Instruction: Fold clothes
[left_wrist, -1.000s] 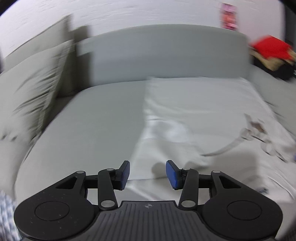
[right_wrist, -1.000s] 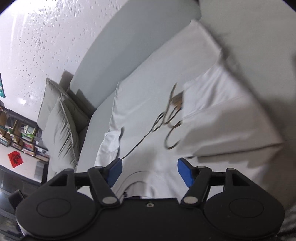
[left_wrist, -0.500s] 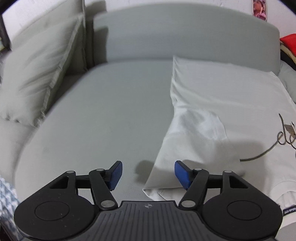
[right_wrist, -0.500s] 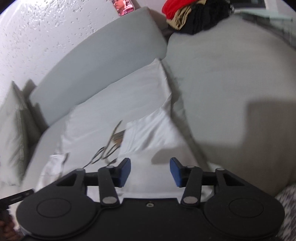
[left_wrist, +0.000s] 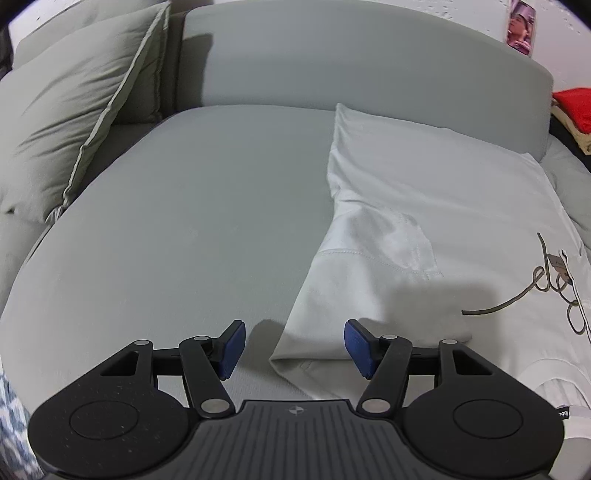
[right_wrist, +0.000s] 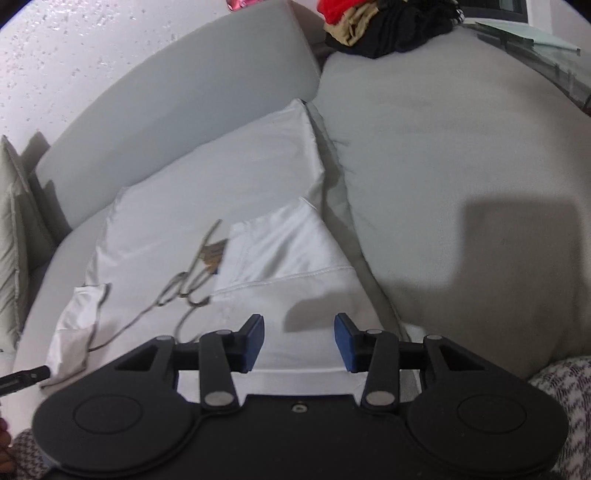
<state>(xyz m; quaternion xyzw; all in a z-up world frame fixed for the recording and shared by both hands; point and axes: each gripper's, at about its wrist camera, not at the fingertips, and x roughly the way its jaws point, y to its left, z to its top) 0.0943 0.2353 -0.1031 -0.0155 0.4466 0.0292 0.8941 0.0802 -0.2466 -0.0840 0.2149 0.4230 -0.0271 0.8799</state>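
Observation:
A white T-shirt (left_wrist: 424, 206) with a dark script print (left_wrist: 554, 288) lies flat on the grey sofa seat (left_wrist: 192, 221), both sleeves folded inward. My left gripper (left_wrist: 293, 347) hovers open over the shirt's near left corner, and the folded edge shows between its blue pads without being pressed. In the right wrist view the same shirt (right_wrist: 207, 206) shows its right sleeve (right_wrist: 280, 251) folded in. My right gripper (right_wrist: 299, 341) is open above the shirt's near right part, with nothing held.
Grey pillows (left_wrist: 74, 110) lean at the sofa's left end. A pile of red, tan and black clothes (right_wrist: 388, 26) sits at the far right, behind a large grey cushion (right_wrist: 461, 177). The backrest (left_wrist: 351, 62) runs behind the shirt. Patterned fabric (right_wrist: 561, 391) shows at the lower right.
The left gripper came down and closer to the shirt's near left corner, with its jaws wider. The right gripper turned toward the shirt's right side and its jaws narrowed.

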